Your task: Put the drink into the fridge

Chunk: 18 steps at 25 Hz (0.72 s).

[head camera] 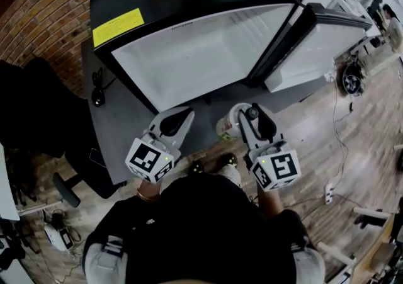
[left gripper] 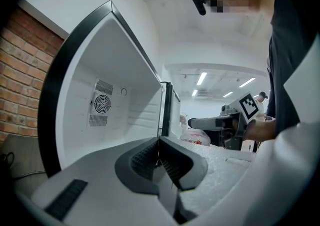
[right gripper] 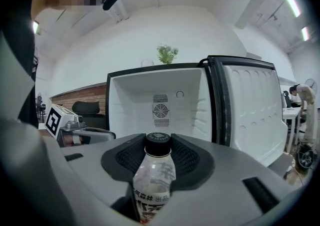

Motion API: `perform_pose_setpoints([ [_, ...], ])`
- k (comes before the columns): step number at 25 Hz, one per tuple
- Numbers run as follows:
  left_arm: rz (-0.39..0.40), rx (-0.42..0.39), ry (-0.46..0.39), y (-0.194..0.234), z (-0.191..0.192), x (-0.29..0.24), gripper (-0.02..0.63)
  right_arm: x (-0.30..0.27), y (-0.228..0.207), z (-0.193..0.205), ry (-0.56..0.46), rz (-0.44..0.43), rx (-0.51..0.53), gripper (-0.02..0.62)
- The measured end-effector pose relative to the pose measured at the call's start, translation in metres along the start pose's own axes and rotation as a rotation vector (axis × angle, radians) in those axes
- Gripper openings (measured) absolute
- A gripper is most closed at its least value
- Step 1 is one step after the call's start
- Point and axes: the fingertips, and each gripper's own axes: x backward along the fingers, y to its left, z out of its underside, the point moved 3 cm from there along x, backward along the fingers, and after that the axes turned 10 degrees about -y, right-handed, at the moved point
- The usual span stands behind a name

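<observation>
with the right tool (right gripper: 159, 157) clamped on the drink bottle (right gripper: 154, 180) just outside the open fridge's (head camera: 189, 56) front edge and the left tool (left gripper: 159, 152) closed on nothing, hold firm, steer clear of the door (head camera: 318, 50), and set down well inside.

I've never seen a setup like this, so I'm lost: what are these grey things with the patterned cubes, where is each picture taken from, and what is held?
No robot here: a person holds a two-jaw gripper in each hand. The head view looks down from a camera on the person's head; the two gripper views ride on the grippers, looking along their jaws. The right gripper is clamped on a drink bottle. The left gripper is shut with nothing in it. Ahead stands a small fridge with its door open.
</observation>
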Motion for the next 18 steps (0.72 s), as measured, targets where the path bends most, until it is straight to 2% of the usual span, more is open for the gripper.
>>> perform_pose_setpoints([
  [6, -0.141, -0.003, -0.007, 0.018, -0.01, 0.014, -0.003, -0.047, 0.002, -0.011, -0.003, -0.137, 0.0, 0.15],
  [18, -0.426, -0.042, -0.06, 0.041, -0.018, 0.034, -0.003, -0.134, 0.01, -0.008, -0.007, -0.42, 0.023, 0.15],
])
